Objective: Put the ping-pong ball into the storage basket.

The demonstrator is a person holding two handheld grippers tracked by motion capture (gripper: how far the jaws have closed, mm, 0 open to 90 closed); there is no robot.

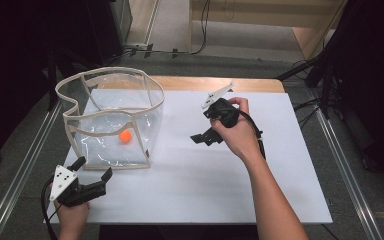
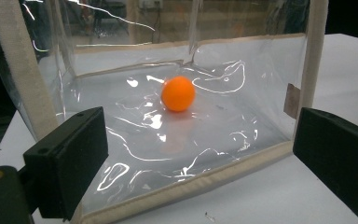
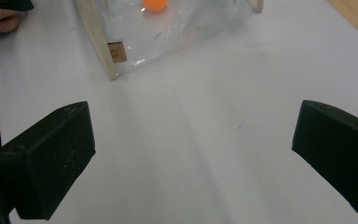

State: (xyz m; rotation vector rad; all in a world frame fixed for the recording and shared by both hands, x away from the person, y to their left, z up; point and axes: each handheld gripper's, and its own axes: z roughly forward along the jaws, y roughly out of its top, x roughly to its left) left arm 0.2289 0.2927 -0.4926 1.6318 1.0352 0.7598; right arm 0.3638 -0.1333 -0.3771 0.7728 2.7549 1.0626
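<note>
A lab: white-topped desk (image 1: 230,190) inside an aluminium rail frame (image 1: 347,175), cables (image 1: 200,30) trailing over grey carpet.

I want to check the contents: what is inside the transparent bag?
One orange ball lies on the floor of the transparent bag. The clear walls hide nothing else inside.

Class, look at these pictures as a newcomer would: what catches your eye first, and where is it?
The bright orange ball stands out, lying on the floor of the clear bag at the table's left. Next come the two black grippers: the left gripper just before the bag, the right gripper over the white tabletop, jaws apart.
</note>
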